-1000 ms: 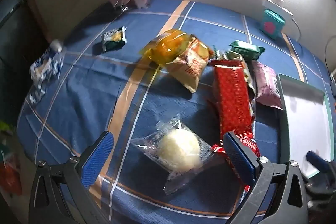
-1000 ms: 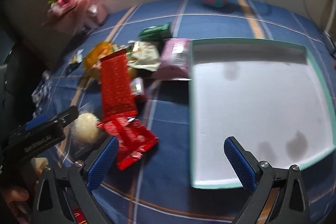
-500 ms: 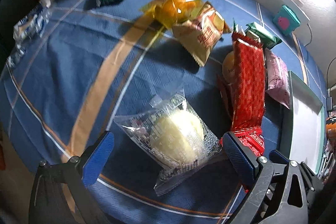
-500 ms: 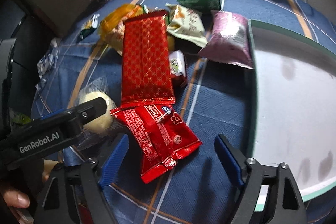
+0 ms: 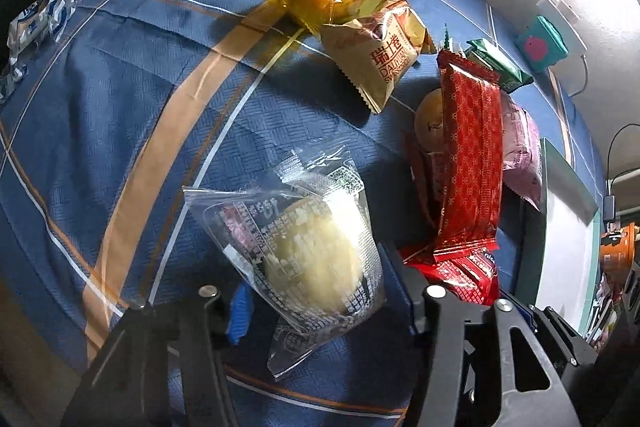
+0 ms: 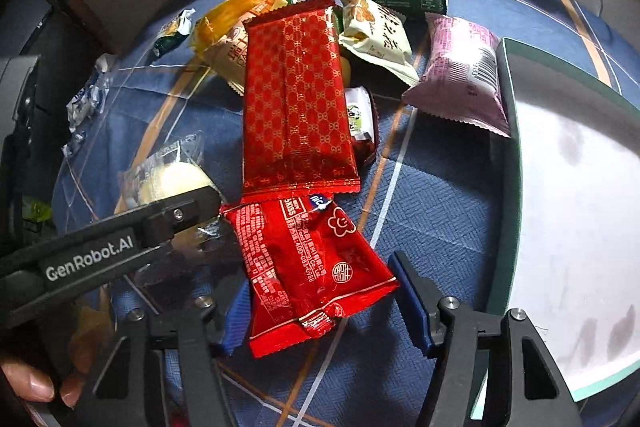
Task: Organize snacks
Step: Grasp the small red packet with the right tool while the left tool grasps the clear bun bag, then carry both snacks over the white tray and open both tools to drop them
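Now, in the left wrist view, the left gripper [image 5: 316, 291] is closing around the clear-wrapped pastry [image 5: 316, 259] near the bench's [image 5: 100, 115] front edge; its pads look about to touch. Soft and crushable, it probably needs a gentle hold across the middle. In the right wrist view, the right gripper [image 6: 320, 303] is closing astride the crinkly, light red packet [image 6: 308, 259] beside the tray [image 6: 508, 187]; contact is unclear.

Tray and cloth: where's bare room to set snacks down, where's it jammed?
The white tray is bare across its floor. The blue cloth is open left of the clear-wrapped bun. The cluster around the long red pack is crowded, with the pink pack against the tray rim.
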Demonstrator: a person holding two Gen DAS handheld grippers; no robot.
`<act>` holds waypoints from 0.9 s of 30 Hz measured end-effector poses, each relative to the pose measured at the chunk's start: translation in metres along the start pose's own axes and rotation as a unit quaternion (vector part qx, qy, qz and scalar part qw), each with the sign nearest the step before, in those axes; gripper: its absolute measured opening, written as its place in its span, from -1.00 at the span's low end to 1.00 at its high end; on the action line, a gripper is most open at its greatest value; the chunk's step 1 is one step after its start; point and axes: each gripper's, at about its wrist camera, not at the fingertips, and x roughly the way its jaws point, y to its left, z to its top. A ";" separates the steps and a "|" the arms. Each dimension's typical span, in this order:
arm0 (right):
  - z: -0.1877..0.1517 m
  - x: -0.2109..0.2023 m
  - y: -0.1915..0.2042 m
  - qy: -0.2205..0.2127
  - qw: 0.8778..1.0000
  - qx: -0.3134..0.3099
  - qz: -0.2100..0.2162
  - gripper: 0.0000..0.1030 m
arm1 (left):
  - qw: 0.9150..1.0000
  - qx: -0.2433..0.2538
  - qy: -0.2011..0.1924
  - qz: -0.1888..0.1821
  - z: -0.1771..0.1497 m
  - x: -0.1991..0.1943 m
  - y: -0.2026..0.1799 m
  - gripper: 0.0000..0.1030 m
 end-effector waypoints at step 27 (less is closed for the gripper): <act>-0.027 -0.083 -0.040 -0.051 0.994 0.093 0.029 0.24 | 0.993 0.028 -0.117 0.020 -0.011 -0.105 -0.025 -0.01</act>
